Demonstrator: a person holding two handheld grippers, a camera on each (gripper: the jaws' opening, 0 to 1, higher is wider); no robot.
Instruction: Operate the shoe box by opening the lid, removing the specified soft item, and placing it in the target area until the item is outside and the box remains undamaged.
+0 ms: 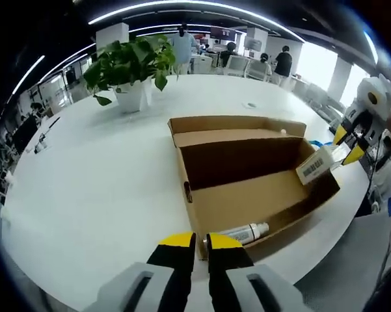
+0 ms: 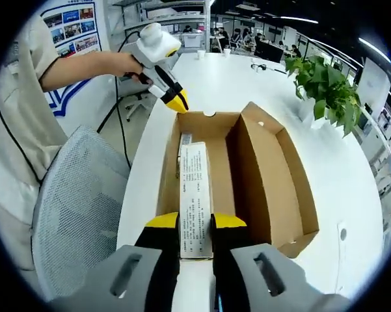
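A white table (image 1: 104, 188) carries a leafy plant (image 1: 131, 62) in a white pot (image 1: 131, 97), set well back from the near edge. A grey mesh chair (image 2: 78, 201) stands beside the table. A poster (image 2: 75, 26) hangs on the wall behind it. Across the room, people (image 1: 283, 63) stand among desks under long ceiling lights (image 1: 182, 5).

Tube (image 1: 245, 232) in box (image 1: 247, 195) — on table (image 1: 84, 195)
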